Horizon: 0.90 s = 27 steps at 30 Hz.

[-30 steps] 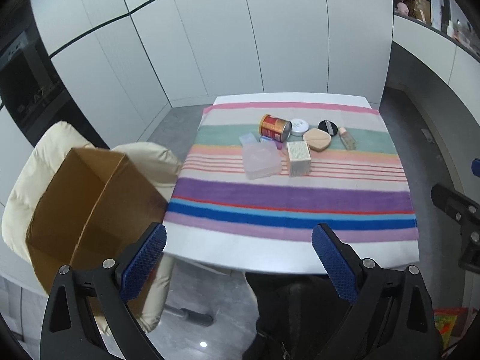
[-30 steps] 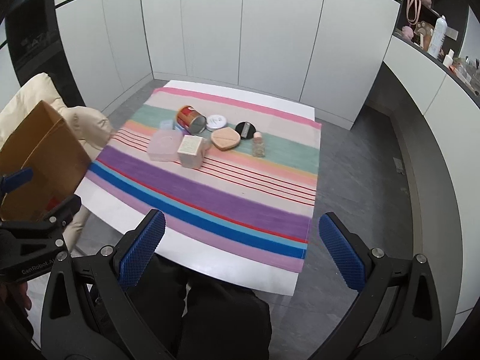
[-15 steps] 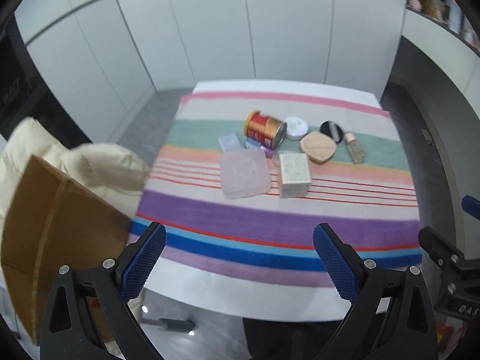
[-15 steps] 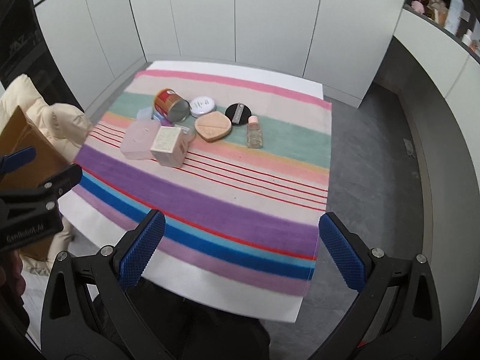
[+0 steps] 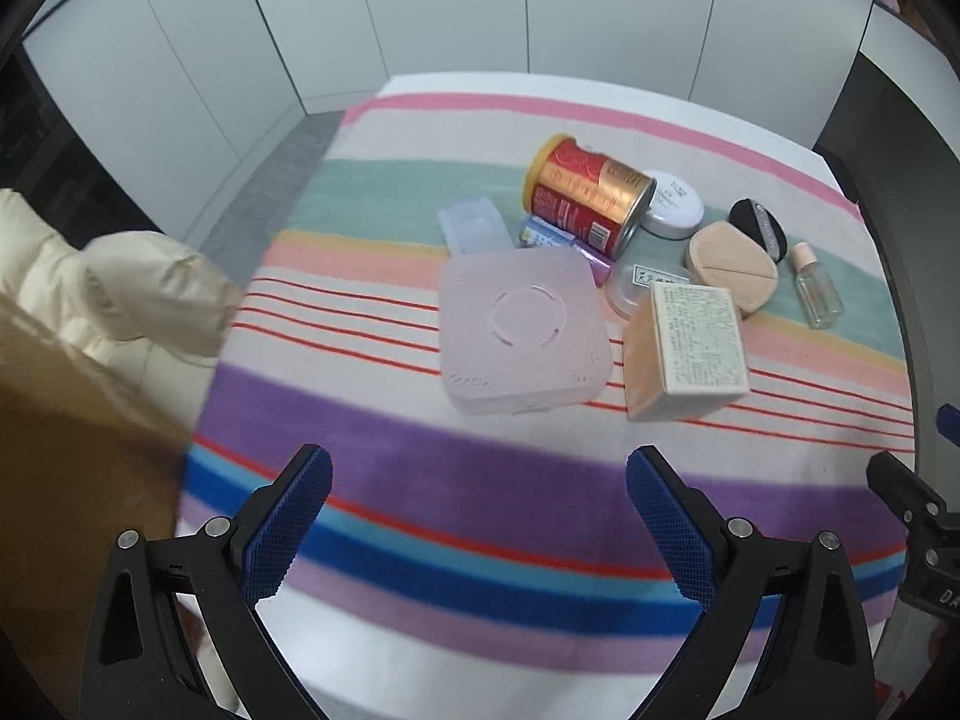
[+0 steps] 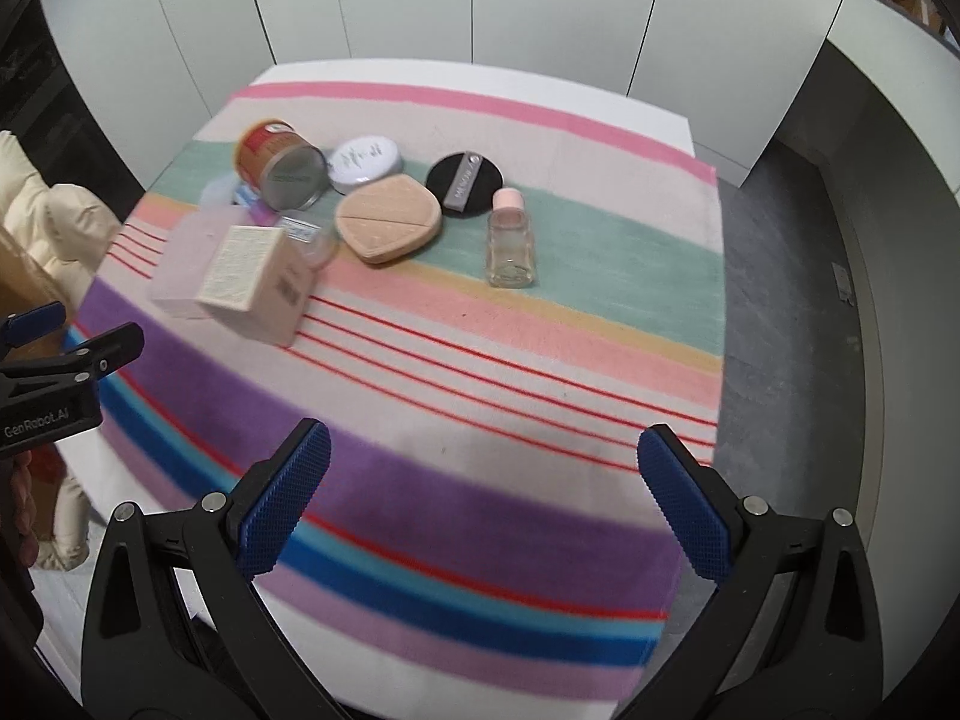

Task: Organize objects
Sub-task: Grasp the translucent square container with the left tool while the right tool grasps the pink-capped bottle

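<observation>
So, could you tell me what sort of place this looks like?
Probably a room in a home: a table under a striped cloth, plain white cabinet doors behind it, and toiletries such as a small bottle and a makeup sponge.

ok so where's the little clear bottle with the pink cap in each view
Left wrist: the small clear bottle lies at the far right of the cluster, on the green stripe, right of the tan puff.
Right wrist: the bottle lies near the upper centre, right of the tan puff.
Shared landmark: the black round puff, just behind the bottle in both.
</observation>
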### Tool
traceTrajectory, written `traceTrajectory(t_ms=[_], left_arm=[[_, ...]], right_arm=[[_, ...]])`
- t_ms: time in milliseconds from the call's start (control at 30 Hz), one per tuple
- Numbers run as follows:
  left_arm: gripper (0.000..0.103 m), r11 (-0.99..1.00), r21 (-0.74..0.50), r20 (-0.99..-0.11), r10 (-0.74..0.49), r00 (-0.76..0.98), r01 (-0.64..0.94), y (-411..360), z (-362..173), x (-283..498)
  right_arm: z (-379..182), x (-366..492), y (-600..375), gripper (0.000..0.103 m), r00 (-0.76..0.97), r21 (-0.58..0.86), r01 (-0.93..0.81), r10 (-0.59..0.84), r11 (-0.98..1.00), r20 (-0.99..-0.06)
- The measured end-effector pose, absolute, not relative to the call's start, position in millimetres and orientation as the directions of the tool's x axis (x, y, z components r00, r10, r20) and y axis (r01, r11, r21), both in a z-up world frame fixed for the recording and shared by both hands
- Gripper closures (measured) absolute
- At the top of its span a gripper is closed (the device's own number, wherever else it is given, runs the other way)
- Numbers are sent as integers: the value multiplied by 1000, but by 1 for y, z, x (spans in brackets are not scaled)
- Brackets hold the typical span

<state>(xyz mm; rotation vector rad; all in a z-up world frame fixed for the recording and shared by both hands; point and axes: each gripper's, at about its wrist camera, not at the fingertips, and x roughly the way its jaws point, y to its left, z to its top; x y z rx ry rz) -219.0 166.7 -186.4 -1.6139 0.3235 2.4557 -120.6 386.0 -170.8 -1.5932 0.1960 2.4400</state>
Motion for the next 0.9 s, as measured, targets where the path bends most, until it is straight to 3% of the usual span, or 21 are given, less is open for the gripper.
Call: traceTrajectory(t_ms=[500,600,667,767,833,867,900], left_arm=[[2,-961,48,-939,50,-341,-271,195,-240,-265],[4,-964,27,-937,68,-343,-265,196,-240,-273],[15,-966,4,-937,87,-339,-260,197,-238,-279],[21,-972,-3,-937,84,-339,-234,196,-234,-283],[21,-973,1,-938,79,-336,-231,196,-234,-285],[21,-973,8,-939,72,-336,-229,197,-234,-283],[21,-973,11,-941,68,-333,-229,198,-232,-281]], right_arm=[[-226,-182,417,1,-358,18,-287,90,-958,-929],[-229,-196,425,13,-364,17,-282,90,-959,-927],[-230,-205,430,22,-365,26,-283,83,-959,-927],[-227,-214,435,44,-382,22,-282,91,-959,-920],[-225,-216,436,67,-391,24,-277,90,-961,-916],[-225,-216,437,74,-391,24,-277,90,-961,-916],[-224,-215,437,74,-393,26,-279,90,-960,-915]])
